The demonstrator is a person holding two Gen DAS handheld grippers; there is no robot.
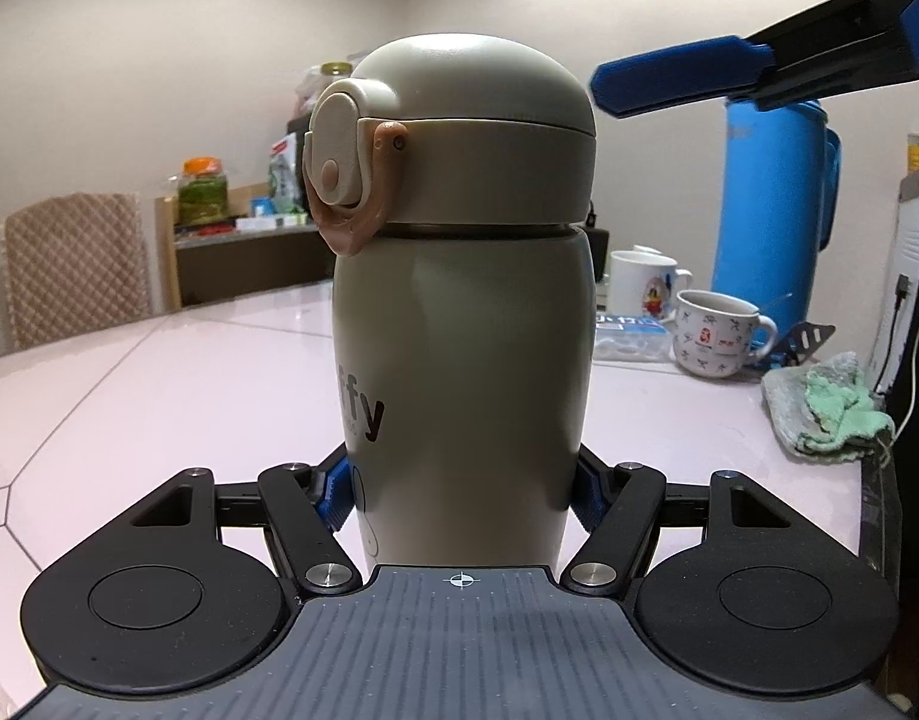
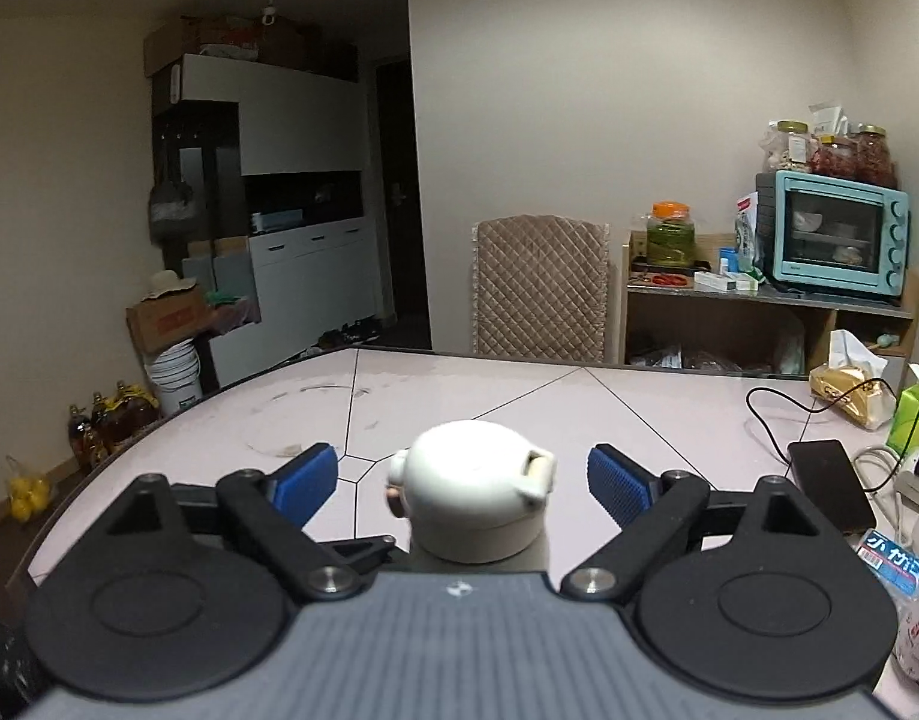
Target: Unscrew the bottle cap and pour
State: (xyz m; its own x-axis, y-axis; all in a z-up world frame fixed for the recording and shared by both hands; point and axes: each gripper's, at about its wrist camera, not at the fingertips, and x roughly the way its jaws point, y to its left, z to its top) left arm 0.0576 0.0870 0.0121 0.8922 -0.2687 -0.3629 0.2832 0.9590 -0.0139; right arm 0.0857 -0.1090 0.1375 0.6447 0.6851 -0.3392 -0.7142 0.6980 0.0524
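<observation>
Left wrist: left hand-held gripper (image 1: pixel 459 492) clamps bottle (image 1: pixel 459 360). Right wrist: right hand-held gripper (image 2: pixel 462 474) wide apart, straddling cap (image 2: pixel 471 489), no contact.

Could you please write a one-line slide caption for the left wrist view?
Left gripper clamps the upright beige bottle, cap on, while the right gripper approaches, jaws open.

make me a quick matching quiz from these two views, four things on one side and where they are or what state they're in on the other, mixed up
Things:
1. left gripper
2. right gripper
3. bottle cap
4. patterned cup

States or places:
A. on the table beside the blue jug
B. open, fingers either side of the cap, not touching
C. on the bottle, closed
D. shut on the bottle low on its body

Pairs: 1-D, 2-B, 3-C, 4-A
</observation>
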